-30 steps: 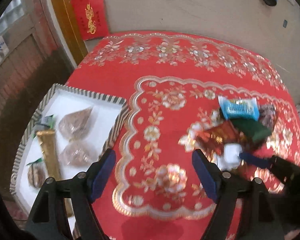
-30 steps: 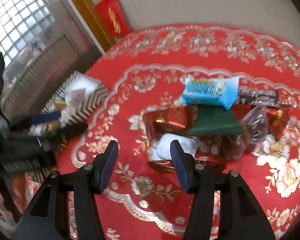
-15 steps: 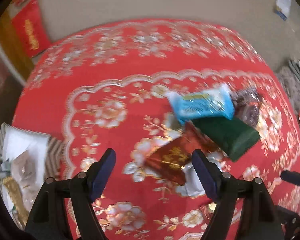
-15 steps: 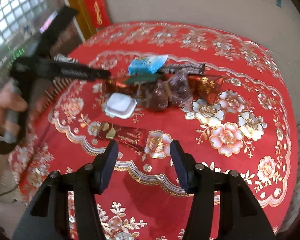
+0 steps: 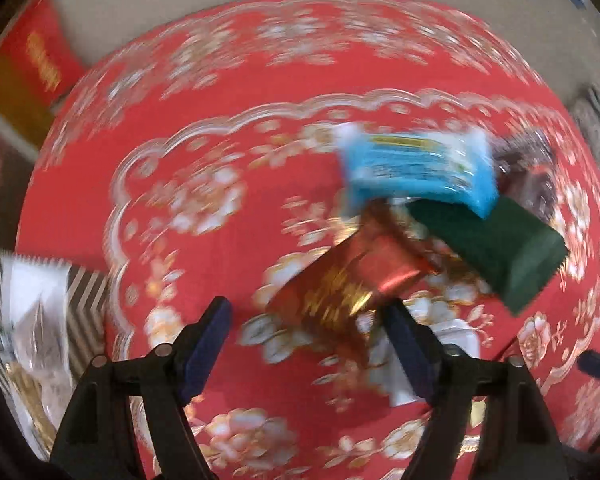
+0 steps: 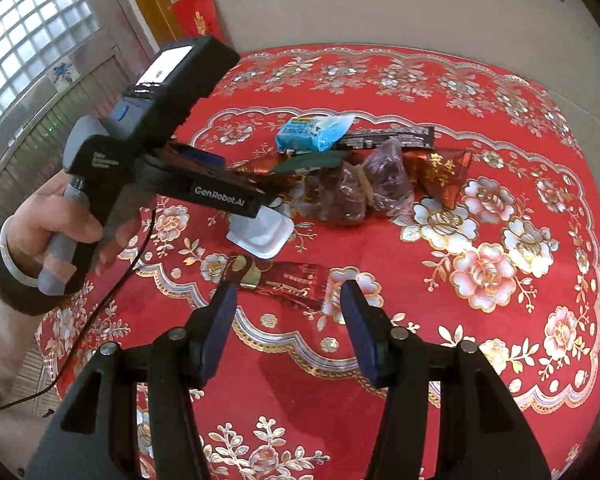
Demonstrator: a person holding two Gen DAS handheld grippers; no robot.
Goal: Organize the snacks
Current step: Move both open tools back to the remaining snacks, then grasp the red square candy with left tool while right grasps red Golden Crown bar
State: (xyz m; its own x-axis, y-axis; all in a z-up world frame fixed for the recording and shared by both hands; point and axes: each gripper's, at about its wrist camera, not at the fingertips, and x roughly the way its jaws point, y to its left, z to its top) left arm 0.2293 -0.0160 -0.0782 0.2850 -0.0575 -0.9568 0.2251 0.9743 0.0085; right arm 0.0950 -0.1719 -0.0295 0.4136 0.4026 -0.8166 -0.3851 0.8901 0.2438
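Note:
A pile of snacks lies on the red flowered tablecloth [image 6: 499, 320]: a blue packet [image 5: 415, 168], a green packet [image 5: 495, 248], a red-gold packet [image 5: 339, 288] and a white tub [image 6: 260, 232]. My left gripper [image 5: 305, 320] points steeply down over the pile. Its jaws are closing, with the red-gold packet's near end between the tips, untouched by the pads. My right gripper [image 6: 288, 300] stands open, nothing in it, just short of a long dark red packet [image 6: 280, 280].
A striped tray [image 5: 84, 292] holding several snacks sits at the table's left edge. Clear bags of dark snacks [image 6: 359, 188], a brown bar [image 6: 383, 138] and a red packet [image 6: 439, 172] lie at the pile's right. A hand [image 6: 60, 220] and cable are at left.
The left gripper swung from beside the tray to over the pile and came lower. The right gripper drew back from the pile; the long dark red packet now lies before it.

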